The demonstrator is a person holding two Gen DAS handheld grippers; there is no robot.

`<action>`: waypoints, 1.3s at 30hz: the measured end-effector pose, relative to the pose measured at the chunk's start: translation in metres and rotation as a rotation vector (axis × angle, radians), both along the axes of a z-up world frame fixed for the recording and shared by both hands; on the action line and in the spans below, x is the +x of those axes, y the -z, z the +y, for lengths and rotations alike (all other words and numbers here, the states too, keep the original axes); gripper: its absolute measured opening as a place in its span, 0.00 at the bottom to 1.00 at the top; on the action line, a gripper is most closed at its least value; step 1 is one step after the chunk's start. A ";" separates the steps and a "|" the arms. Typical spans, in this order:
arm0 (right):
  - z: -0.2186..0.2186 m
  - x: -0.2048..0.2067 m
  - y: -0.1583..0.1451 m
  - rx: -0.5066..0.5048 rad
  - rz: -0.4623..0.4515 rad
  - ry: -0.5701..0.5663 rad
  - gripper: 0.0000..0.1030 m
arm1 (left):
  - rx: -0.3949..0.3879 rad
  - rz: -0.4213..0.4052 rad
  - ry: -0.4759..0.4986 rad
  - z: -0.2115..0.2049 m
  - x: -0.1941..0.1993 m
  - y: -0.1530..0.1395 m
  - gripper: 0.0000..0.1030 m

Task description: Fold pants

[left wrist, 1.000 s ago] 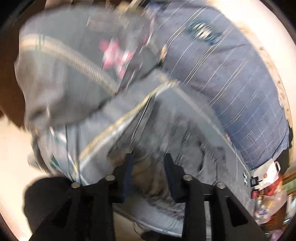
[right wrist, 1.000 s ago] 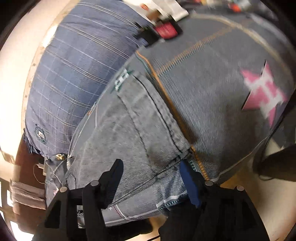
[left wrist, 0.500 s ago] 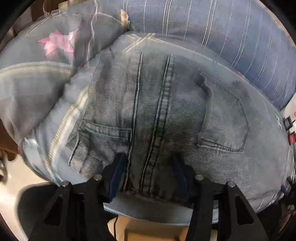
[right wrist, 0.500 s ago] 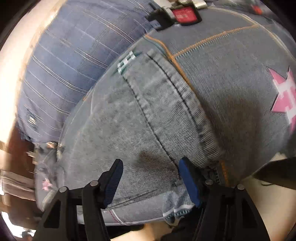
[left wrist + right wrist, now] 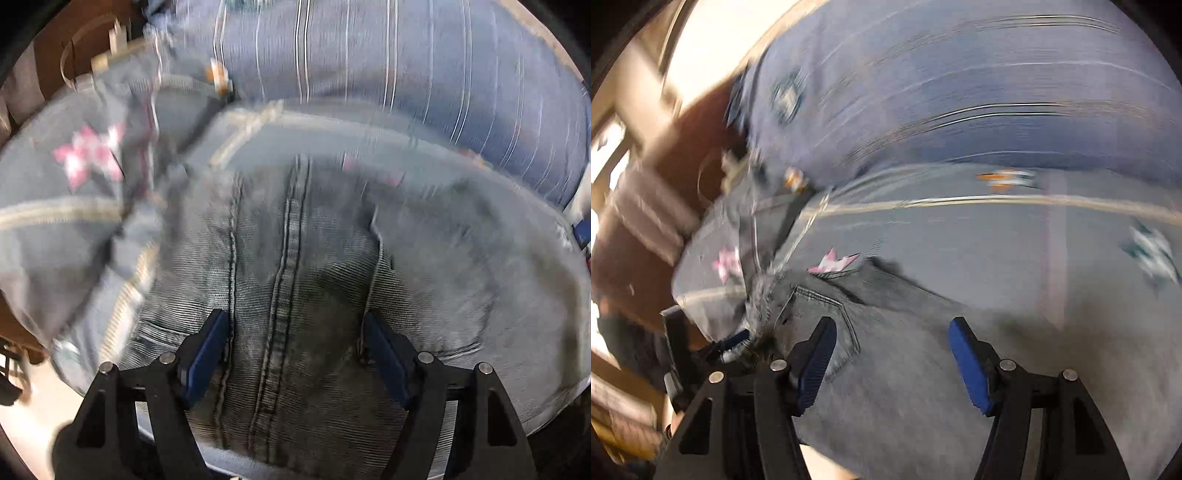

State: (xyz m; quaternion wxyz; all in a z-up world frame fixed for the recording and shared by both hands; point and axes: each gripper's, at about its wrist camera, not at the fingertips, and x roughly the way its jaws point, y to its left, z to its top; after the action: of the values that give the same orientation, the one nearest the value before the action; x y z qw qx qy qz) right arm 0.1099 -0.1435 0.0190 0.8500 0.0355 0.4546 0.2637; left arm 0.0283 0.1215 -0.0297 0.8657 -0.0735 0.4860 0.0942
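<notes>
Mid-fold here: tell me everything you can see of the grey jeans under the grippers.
The grey jeans are faded, ribbed denim, lying bunched rather than flat, back side up: a double-stitched centre seam and the edge of a back pocket show. A pink star patch sits on a leg folded to the left. They rest partly on a blue striped garment. The left gripper and right gripper hang open over them; contact is unclear through blur.

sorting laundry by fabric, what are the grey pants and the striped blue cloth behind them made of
Grey pants: looks like washed denim, matte, with ribbed weave and doubled stitched seams. Striped blue cloth: seems a thinner, smoother woven fabric with fine pale lines; blur leaves the fibre open.
</notes>
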 end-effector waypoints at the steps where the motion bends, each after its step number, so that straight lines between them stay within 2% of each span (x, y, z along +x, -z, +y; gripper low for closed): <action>1: 0.014 0.011 0.006 -0.024 -0.004 -0.024 0.64 | 0.022 -0.037 0.007 -0.001 -0.005 0.000 0.77; 4: 0.047 0.046 0.025 -0.095 0.015 -0.098 0.57 | 0.043 -0.059 0.024 -0.004 -0.010 0.002 0.77; 6: 0.066 0.065 0.040 -0.150 0.040 -0.135 0.46 | 0.030 -0.074 0.030 -0.001 -0.012 0.004 0.78; 10: 0.087 0.075 0.068 -0.232 0.071 -0.212 0.33 | 0.025 -0.100 0.045 0.004 -0.018 0.004 0.80; 11: 0.091 0.076 0.074 -0.245 0.094 -0.239 0.20 | 0.022 -0.106 0.051 0.005 -0.017 0.005 0.80; 12: 0.095 0.076 0.078 -0.265 0.106 -0.260 0.12 | 0.018 -0.110 0.058 0.006 -0.016 0.005 0.80; 13: 0.101 0.074 0.081 -0.316 0.090 -0.281 0.11 | 0.017 -0.112 0.061 0.003 -0.014 0.005 0.81; 15: 0.106 0.072 0.079 -0.356 0.064 -0.301 0.03 | 0.010 -0.121 0.065 0.007 -0.014 0.005 0.82; 19: 0.106 0.080 0.063 -0.369 -0.018 -0.247 0.03 | 0.004 -0.132 0.065 0.009 -0.014 0.006 0.84; 23: 0.112 0.094 0.079 -0.377 -0.013 -0.188 0.03 | 0.015 -0.139 0.068 0.007 -0.015 0.006 0.85; 25: 0.107 0.101 0.088 -0.335 0.033 -0.161 0.05 | 0.019 -0.141 0.067 0.007 -0.017 0.006 0.86; 28: 0.087 0.097 0.071 -0.237 0.006 -0.099 0.05 | 0.016 -0.145 0.066 0.007 -0.018 0.007 0.86; 31: 0.054 0.074 0.041 -0.188 -0.055 0.007 0.05 | 0.009 -0.139 0.064 0.008 -0.017 0.006 0.86; 34: 0.012 0.034 0.029 -0.075 -0.029 0.052 0.06 | -0.012 -0.131 0.041 0.011 -0.017 0.000 0.86; 37: -0.043 -0.001 0.041 0.022 0.013 0.118 0.06 | -0.034 -0.153 0.019 0.008 -0.021 -0.016 0.86; 39: -0.086 -0.005 0.061 0.069 0.058 0.213 0.06 | -0.039 -0.178 0.030 0.003 -0.024 -0.024 0.86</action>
State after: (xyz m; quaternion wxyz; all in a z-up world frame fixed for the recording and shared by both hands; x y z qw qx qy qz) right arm 0.1054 -0.2297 -0.0415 0.8581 0.1203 0.4633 0.1862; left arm 0.0039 0.1244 -0.0055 0.9053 -0.0912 0.4097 0.0647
